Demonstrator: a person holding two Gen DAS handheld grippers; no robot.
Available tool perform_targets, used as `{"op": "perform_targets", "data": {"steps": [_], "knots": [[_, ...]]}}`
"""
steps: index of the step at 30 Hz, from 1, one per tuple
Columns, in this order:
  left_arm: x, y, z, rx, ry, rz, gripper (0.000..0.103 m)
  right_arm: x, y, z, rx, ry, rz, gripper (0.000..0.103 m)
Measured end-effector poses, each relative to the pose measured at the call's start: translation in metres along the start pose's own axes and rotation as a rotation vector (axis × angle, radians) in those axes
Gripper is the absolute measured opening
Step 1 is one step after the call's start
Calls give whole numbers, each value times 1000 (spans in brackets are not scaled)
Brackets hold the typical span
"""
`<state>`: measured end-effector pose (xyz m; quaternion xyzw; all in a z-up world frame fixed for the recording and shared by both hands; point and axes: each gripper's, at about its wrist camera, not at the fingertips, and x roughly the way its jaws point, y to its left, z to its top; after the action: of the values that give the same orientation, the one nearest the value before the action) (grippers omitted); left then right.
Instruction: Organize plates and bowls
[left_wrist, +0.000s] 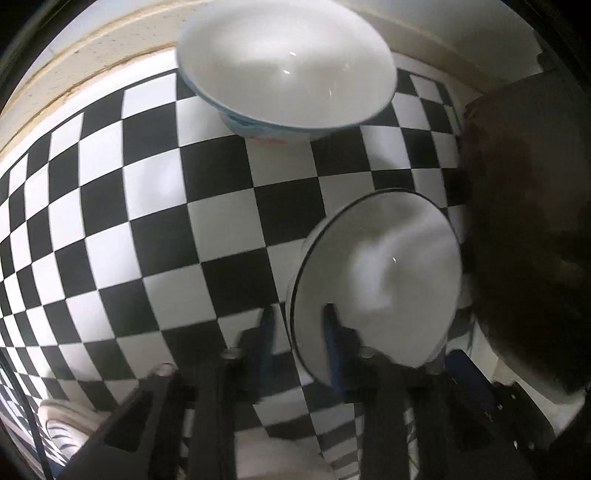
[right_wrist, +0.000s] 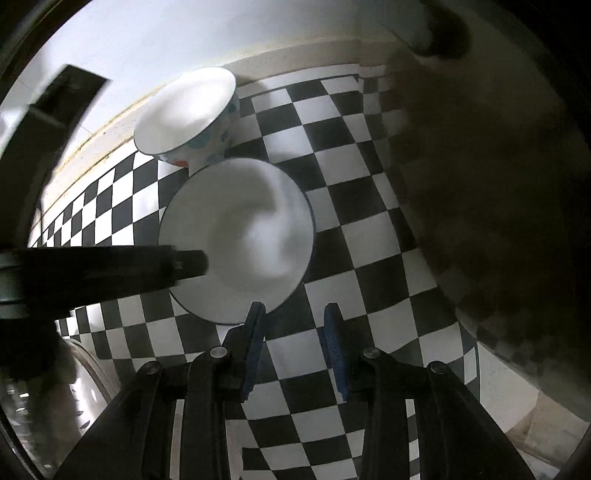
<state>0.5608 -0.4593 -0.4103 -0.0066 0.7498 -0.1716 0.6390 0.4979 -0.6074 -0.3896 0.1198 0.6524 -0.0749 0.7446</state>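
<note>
So, the left gripper (left_wrist: 299, 332) is clamped onto the rim of a white bowl with a thin dark edge (left_wrist: 380, 280): one blue pad is pressed on the inside wall and the other on the outside, jaws nearly closed around the thin wall. That bowl is seen tilted over the black-and-white checkered surface (left_wrist: 147, 206); whether its base is touching the surface can't be told.

A second, bigger bowl with blue dots and a red patch on the outside (left_wrist: 288, 66) is parked farther back, near the cream-coloured ledge (left_wrist: 92, 55), well apart from the held one.

From the right wrist view, the right gripper (right_wrist: 295, 325) is held partly open with nothing between its blue pads, only checkered surface seen in the gap. The dark-edged bowl is just beyond its left finger. A big dark blurry shape (right_wrist: 498, 184) is seen on the right side, and it can't be identified.
</note>
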Motion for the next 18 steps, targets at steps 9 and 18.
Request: {"op": "perform_targets", "data": {"steps": [9, 18], "knots": [[-3, 30, -5, -9, -27, 77, 15, -4, 7, 10, 10, -4, 23, 36], [-11, 78, -16, -42, -35, 112, 18, 12, 33, 38, -37, 42, 120, 36]]}}
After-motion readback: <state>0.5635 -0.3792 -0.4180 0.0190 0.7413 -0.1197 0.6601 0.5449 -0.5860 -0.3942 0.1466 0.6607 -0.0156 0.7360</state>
